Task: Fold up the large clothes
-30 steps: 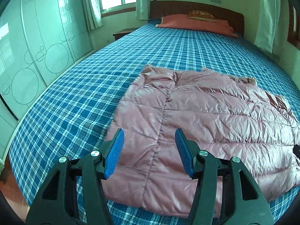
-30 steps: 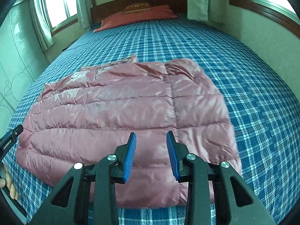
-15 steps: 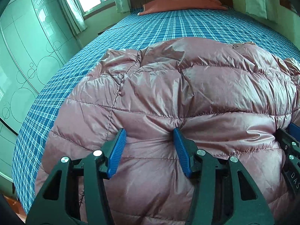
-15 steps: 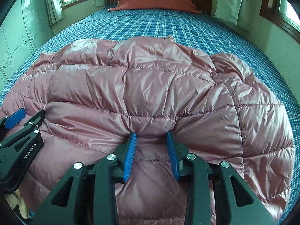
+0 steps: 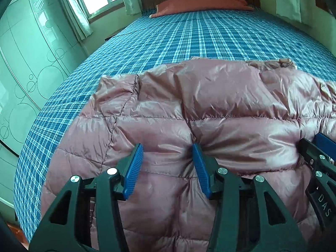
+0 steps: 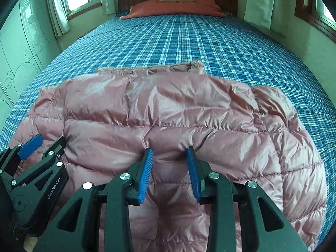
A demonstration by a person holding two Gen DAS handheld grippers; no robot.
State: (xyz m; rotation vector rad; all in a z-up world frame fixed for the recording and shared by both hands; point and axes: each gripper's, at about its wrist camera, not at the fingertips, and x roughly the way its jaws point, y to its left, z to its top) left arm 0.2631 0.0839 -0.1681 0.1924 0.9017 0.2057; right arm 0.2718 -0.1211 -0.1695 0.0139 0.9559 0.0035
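We held the pink down jacket [image 5: 220,113] by a raised fold near its near hem, 1 gripper on each side, so that the fold could be carried evenly toward 12 o'clock. The left gripper [image 5: 168,163] had its jaws partly open, both blue pads pressed into the puffed fabric gathered between them; the right gripper [image 6: 169,168] stood likewise, jaws a little narrower, with a ridge of fabric pinched between its pads (whether either grip was firm, we could not tell). The jacket lay across the near end of the bed [image 6: 189,40], its far edge and collar [image 6: 195,64] toward 12 o'clock. Beyond that edge we had open plaid sheet up to the pillow [image 6: 174,9]. At 9 o'clock the bed ended near the wardrobe [image 5: 27,63]; at 3 o'clock it ended near the wall.
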